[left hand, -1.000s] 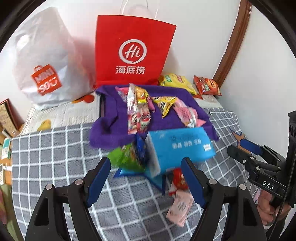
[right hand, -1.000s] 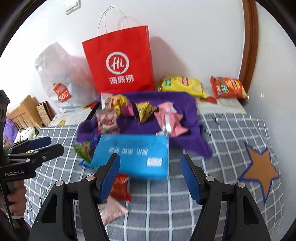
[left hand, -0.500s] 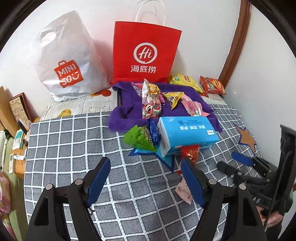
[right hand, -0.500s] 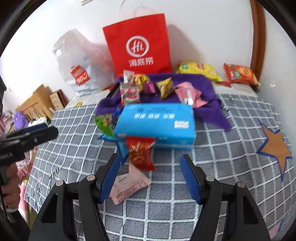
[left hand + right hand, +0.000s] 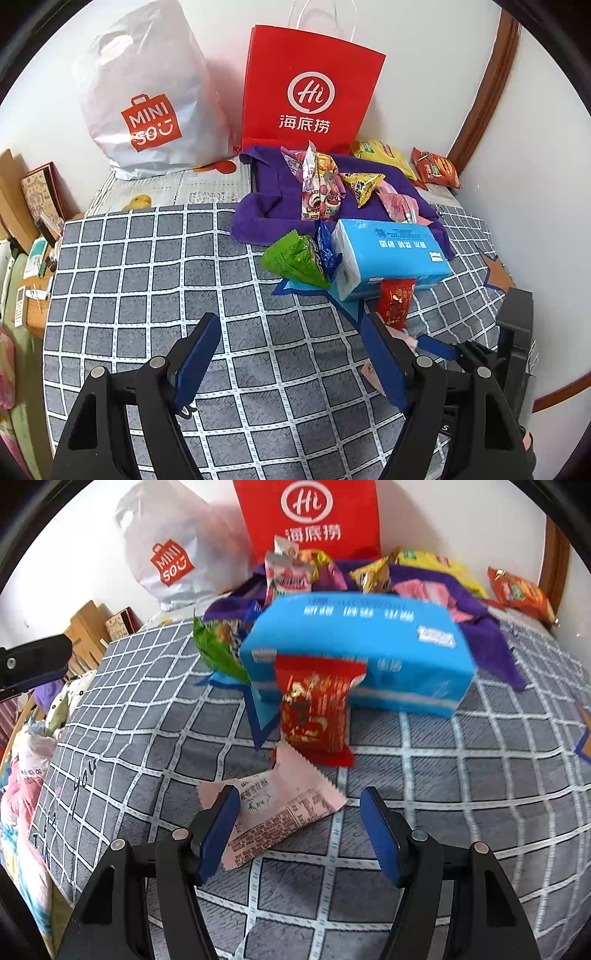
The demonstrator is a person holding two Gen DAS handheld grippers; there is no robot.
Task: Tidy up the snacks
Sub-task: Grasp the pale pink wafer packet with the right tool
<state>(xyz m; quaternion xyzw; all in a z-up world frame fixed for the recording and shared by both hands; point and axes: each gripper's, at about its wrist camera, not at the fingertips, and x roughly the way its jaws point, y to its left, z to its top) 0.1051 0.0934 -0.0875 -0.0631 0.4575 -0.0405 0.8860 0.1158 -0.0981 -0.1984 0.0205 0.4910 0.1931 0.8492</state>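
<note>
Hovering open and empty, the right tool (image 5: 299, 823) had the pink packet (image 5: 273, 812) between its fingers, the red packet (image 5: 314, 709) just ahead; sorting looked barely begun. The left tool (image 5: 290, 354) was open too.

White walls (image 5: 424, 33), brown wooden trim (image 5: 484, 85)
</note>
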